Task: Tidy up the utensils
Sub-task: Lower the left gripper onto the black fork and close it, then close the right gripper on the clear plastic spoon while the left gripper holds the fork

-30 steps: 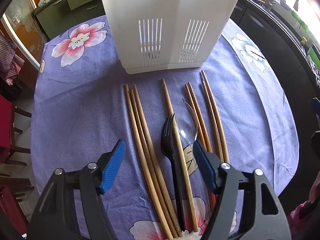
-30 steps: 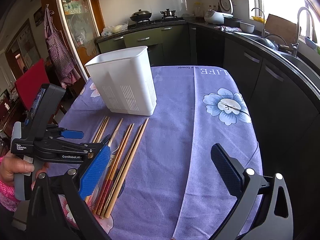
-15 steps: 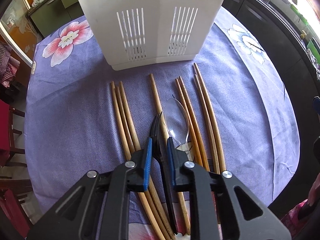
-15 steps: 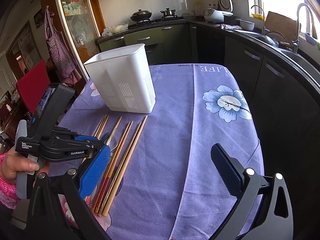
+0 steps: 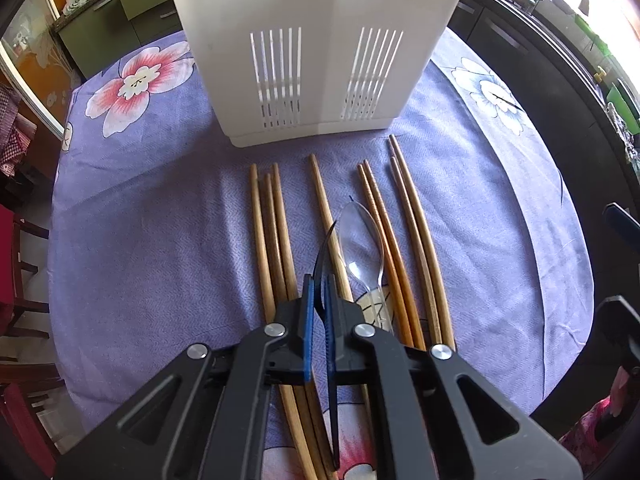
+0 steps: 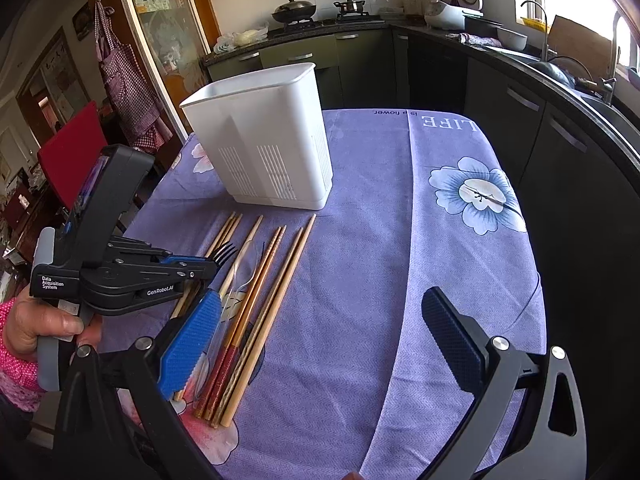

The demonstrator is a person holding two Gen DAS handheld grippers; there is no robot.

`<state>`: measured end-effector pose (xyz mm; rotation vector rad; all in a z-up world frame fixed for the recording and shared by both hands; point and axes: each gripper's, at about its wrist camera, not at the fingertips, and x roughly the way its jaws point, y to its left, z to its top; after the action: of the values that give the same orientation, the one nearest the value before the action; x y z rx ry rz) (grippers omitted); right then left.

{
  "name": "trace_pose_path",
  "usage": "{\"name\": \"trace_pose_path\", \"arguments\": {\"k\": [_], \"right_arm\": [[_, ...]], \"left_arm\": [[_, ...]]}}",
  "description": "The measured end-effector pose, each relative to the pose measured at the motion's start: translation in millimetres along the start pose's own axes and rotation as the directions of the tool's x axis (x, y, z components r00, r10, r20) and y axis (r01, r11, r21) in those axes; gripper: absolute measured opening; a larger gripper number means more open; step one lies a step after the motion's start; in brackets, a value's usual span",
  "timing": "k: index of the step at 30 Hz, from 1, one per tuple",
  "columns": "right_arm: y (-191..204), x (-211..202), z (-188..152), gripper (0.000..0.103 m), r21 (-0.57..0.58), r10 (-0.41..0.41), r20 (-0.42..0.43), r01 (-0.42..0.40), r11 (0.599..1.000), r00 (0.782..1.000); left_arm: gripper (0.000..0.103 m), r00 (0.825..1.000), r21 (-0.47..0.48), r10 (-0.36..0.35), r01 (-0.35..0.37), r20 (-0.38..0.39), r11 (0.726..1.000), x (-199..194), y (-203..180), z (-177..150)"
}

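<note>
One utensil is in hand — the black fork (image 5: pixel 325 248), pinched edge-on between the blue pads of the left claw (image 5: pixel 319 308), its tines curving up ahead of the tips and its handle trailing back under the claw. In the right-wrist view the tines poke out just past the claw, and the fork looks lifted off the bench (image 6: pixel 380 280), though how far I cannot tell. The right claw (image 6: pixel 316 340) hangs wide open with nothing in it. Chopsticks (image 5: pixel 276 240) and a clear spoon (image 5: pixel 362 240) lie in a row before the white bin (image 5: pixel 320 60). This reads as the first pick; next the fork must rise above the bin's rim and drop inside — upright, handle clearing the wall.
</note>
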<state>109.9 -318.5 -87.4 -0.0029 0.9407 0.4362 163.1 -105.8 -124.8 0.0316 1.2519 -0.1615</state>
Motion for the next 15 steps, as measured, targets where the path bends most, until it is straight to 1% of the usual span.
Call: {"name": "trace_pose_path", "arguments": {"k": [2, 6, 8, 10, 13, 14, 15], "right_arm": [[6, 7, 2, 0.099, -0.010, 0.013, -0.035, -0.013, 1.000, 0.999], [26, 24, 6, 0.098, -0.044, 0.007, -0.100, -0.011, 0.999, 0.995], [36, 34, 8, 0.092, -0.035, 0.036, -0.127, -0.041, 0.999, 0.991], [45, 46, 10, 0.076, -0.026, 0.056, -0.160, -0.061, 0.998, 0.986], [58, 65, 13, 0.064, -0.013, 0.072, -0.227, -0.077, 0.997, 0.971], [64, 71, 14, 0.061, -0.019, 0.069, -0.246, -0.076, 0.997, 0.967], [69, 76, 14, 0.055, -0.022, 0.063, -0.259, -0.071, 0.997, 0.964]], "left_arm": [[0.005, 1.000, -0.005, -0.010, 0.010, 0.020, 1.000, -9, 4, -1], [0.004, 0.998, 0.000, -0.014, 0.014, 0.064, 1.000, -28, 10, -4], [0.004, 0.997, 0.007, -0.014, 0.014, 0.078, 1.000, -36, 12, -5], [0.004, 0.996, 0.011, -0.015, 0.014, 0.089, 1.000, -42, 15, -7], [0.004, 0.994, 0.011, -0.016, 0.015, 0.105, 1.000, -47, 21, -7], [0.004, 0.994, 0.009, -0.017, 0.016, 0.110, 1.000, -49, 24, -8], [0.004, 0.993, 0.007, -0.019, 0.019, 0.115, 1.000, -51, 26, -8]]}}
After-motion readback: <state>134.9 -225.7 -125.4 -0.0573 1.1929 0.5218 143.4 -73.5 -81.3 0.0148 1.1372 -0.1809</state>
